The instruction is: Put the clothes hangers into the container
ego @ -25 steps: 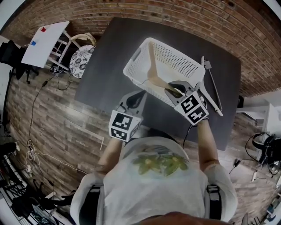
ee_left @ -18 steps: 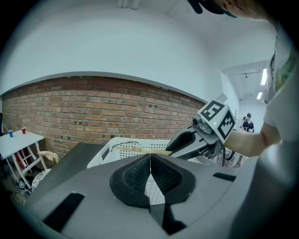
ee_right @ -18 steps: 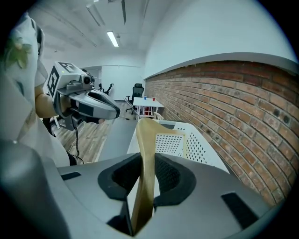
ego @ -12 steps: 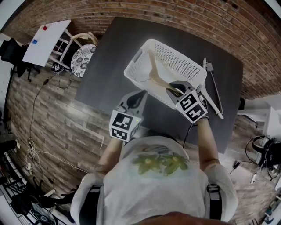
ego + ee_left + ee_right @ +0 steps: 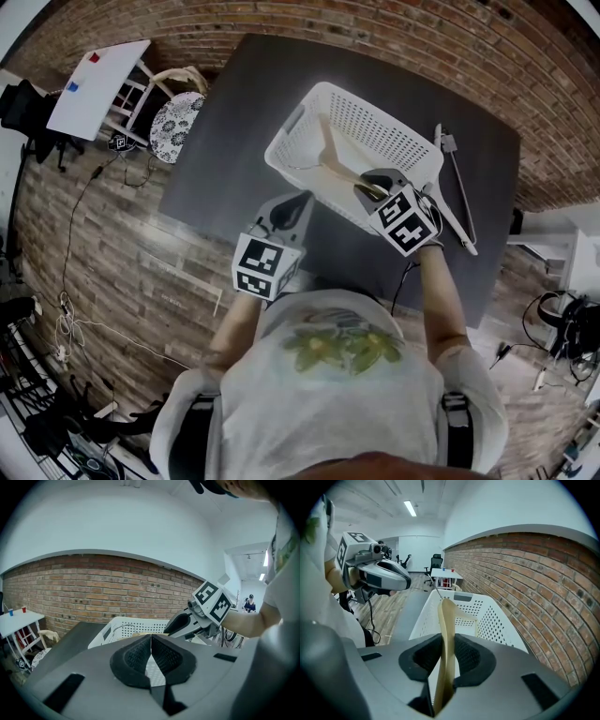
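Right gripper (image 5: 444,641) just tightened on hanger (image 5: 446,613) in basket (image 5: 494,620).

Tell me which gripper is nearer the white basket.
Right. The right gripper is at the basket's near rim, its jaws just closing further on a wooden hanger that reaches inside. The left gripper, shut and empty, sits short of it by the table's near edge.

My white short-sleeved T-shirt (image 5: 328,394) with a green-and-yellow chest print, grey left tongs (image 5: 300,201) and right tongs (image 5: 364,193) with black ribbed pads, black-and-white marker cube (image 5: 265,267) on each, black cable (image 5: 400,281) trailing from the right
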Available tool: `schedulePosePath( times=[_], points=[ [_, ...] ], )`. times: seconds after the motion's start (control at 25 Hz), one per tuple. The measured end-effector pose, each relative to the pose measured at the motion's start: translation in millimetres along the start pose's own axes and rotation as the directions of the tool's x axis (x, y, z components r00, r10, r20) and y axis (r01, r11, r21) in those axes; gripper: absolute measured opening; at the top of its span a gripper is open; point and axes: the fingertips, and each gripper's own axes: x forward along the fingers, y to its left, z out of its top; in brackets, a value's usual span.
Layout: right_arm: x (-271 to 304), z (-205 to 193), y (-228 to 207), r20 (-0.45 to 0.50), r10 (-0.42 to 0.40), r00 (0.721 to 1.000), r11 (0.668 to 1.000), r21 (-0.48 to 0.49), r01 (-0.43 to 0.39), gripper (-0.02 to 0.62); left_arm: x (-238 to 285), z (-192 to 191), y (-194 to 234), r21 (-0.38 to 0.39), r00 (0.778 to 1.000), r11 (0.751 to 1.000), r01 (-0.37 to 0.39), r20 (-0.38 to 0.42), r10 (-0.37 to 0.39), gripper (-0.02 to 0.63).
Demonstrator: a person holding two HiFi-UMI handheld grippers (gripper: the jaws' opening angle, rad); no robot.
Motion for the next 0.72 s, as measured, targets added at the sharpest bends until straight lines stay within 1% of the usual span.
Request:
schedulePosePath(
  times=[0.72],
  points=[
    [28.0,-1.9,-14.2,-0.089,-0.054,0.995,0.998,0.008,0.055,0.092,-3.9,-3.6,12.3,-0.016,1.0,1.0,-0.007,-0.018,0.007,0.029]
  ],
)
